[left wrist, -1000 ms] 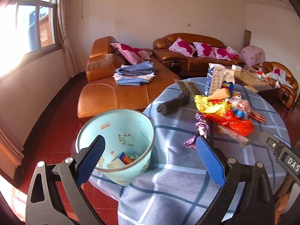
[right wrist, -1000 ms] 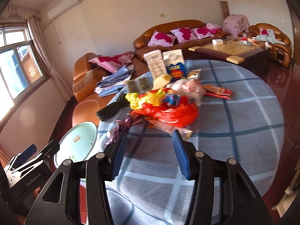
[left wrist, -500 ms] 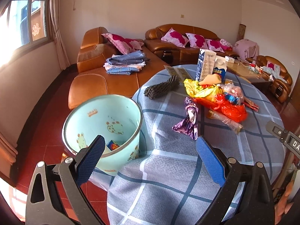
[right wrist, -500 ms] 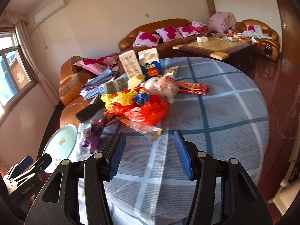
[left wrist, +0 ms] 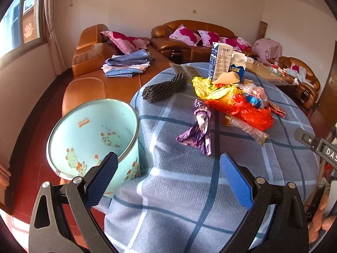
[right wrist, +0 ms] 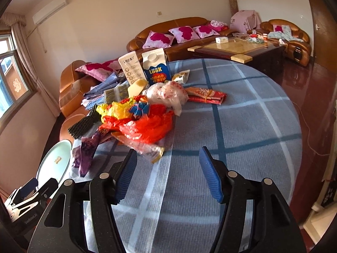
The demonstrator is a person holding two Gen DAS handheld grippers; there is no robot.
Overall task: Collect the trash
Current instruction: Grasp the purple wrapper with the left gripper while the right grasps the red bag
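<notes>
Now the left gripper (left wrist: 167, 180) hovers wide apart and empty, the right gripper (right wrist: 167, 171) is opening with nothing between its fingers, and the trash pile (right wrist: 137, 118) lies on the table (right wrist: 252, 122), beside the bin (left wrist: 92, 135).

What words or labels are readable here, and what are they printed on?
"LOOK": on the blue and white carton, also seen at.
"DAS": white letters, cut off by the frame edge, on the right gripper in the left wrist view.
Too small or blurred: print on the tall white carton, orange lettering inside the bin, the label on the left gripper, the red wrapper.
</notes>
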